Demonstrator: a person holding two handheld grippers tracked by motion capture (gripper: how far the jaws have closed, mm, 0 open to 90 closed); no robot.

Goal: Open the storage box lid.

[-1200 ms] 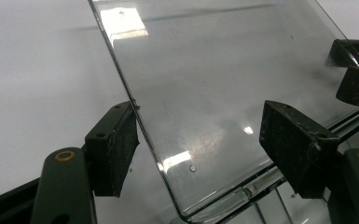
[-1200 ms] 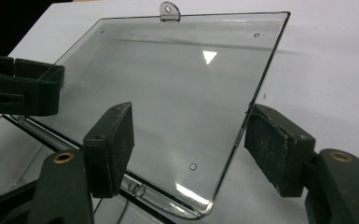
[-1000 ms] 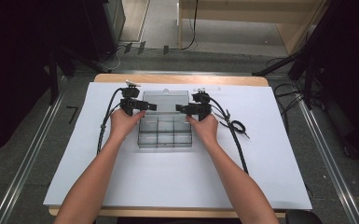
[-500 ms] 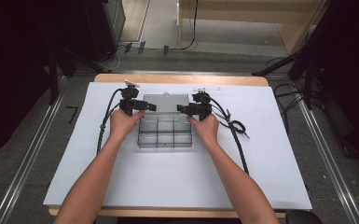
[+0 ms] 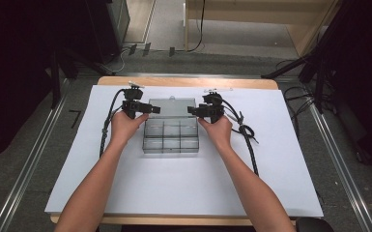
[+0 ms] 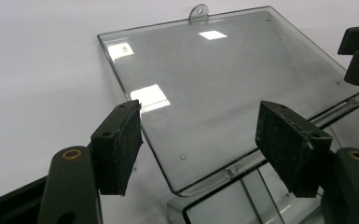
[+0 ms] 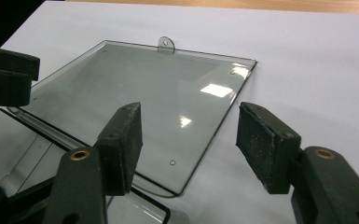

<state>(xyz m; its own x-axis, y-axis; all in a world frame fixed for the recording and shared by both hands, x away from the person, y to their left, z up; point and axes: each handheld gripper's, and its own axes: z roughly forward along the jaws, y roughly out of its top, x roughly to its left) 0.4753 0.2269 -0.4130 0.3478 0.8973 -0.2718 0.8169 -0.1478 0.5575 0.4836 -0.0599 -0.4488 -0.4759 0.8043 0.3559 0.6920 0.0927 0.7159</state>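
A wooden table [image 5: 183, 82] carries a white paper sheet [image 5: 183, 188]; a clear plastic compartment box [image 5: 171, 137], lid open flat, lies at the sheet's middle.

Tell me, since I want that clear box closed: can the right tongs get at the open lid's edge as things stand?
Probably yes. The right tongs stand open, their jaws having just been closing, with the lid's side edge between them and only bare white table cover beside it.

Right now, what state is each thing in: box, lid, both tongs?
Clear compartment box: open, compartments look empty.
Lid: swung fully back, lying flat on the white sheet.
Left tongs: open over the lid's corner, just been closing.
Right tongs: open, just been closing.
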